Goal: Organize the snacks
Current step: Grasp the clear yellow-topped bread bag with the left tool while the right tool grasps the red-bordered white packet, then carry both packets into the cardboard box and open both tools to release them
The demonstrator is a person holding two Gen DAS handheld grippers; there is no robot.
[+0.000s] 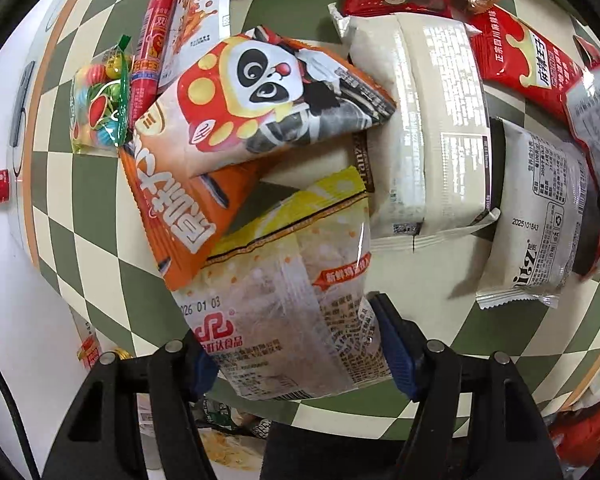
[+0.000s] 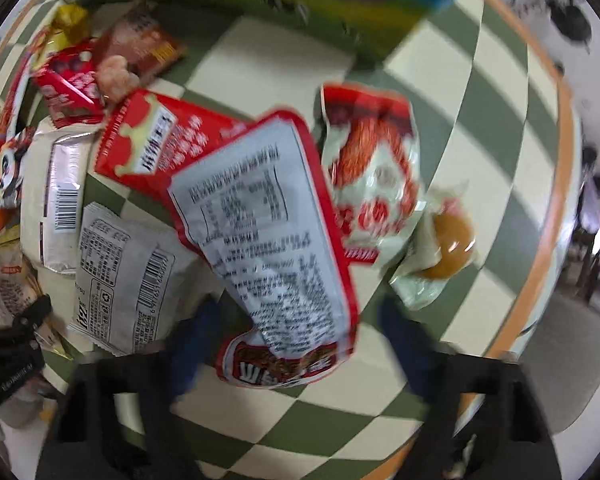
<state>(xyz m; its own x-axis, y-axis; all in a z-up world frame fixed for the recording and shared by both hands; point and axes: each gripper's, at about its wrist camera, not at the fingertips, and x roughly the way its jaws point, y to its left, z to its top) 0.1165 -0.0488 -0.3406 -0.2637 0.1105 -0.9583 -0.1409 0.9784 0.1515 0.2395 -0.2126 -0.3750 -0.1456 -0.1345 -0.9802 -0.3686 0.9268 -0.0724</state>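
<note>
Left wrist view: checkered tablecloth bears piled snacks. Left gripper pinches a clear bread packet lying under an orange panda bag. Right gripper, blurred, spread around a red-edged white packet; contact unclear.

Clear cake packet reads "2026 01 03"; white packet "20251018A3".

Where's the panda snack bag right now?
In the left wrist view the panda snack bag lies centre-left on the checkered table, overlapping the clear cake packet between the left gripper fingers, with the candy pouch to its left.
</note>
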